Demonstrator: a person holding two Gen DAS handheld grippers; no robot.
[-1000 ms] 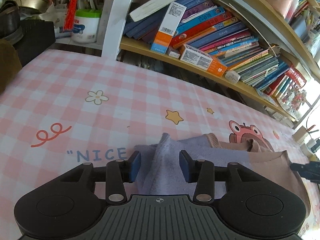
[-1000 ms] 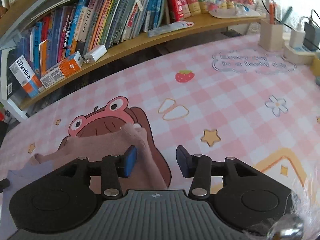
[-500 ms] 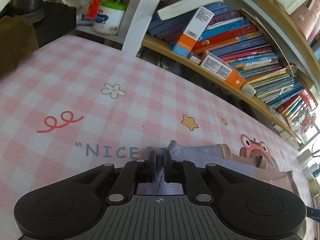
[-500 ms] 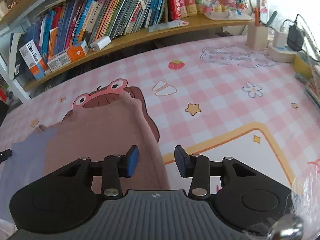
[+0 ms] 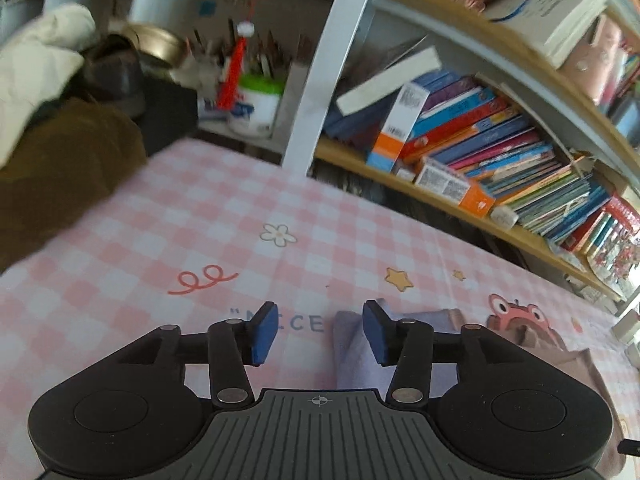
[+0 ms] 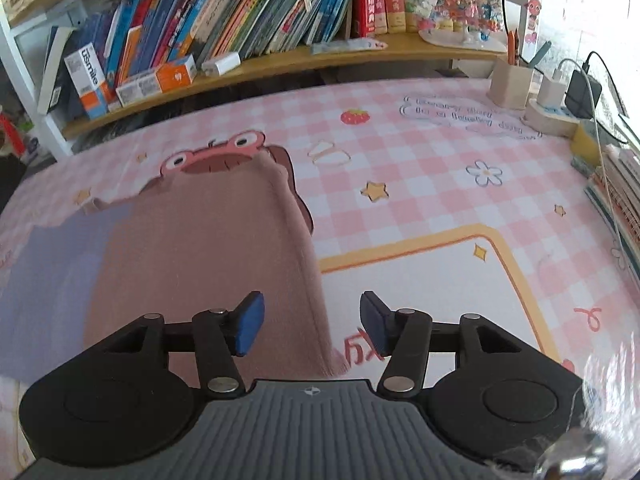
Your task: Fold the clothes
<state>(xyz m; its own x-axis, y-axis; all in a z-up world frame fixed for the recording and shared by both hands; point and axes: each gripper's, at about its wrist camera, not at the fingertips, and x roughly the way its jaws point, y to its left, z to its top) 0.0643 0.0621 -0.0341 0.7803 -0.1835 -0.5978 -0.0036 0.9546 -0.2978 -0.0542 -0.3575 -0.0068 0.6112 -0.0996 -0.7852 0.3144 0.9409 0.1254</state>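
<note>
While we hold one claw in each hand above the bench (image 6: 460, 208), which is covered in a pink checked cloth with cartoon prints, both claws are released and grasp nothing. The left claw (image 5: 319, 338) has its blue pads spread, with bare cloth showing between them; the right claw (image 6: 312, 326) is spread the same way, hovering over the garment's right edge.

The task's thing is a soft knitted garment (image 6: 208, 248) in dusty pink with a lavender part (image 6: 48, 264) on its left side. It lies flat on the bench in front of us, partly covering a frog-like cartoon print (image 6: 216, 152). In the right wrist view it forms a fairly tidy, straight-sided shape with a smooth top and a clean right edge. In the left wrist view, a lavender end (image 5: 356, 344) sits just beside the left claw's right pad, slightly rumpled and raised.

We judge that the garment already looks compact, so at least part of the folding seems done. Whether another fold is due, or whether this is the finished shape, the pictures do not settle. Only one garment is visible. Behind the bench, a bookshelf (image 6: 248, 12) is crowded with books.
</note>
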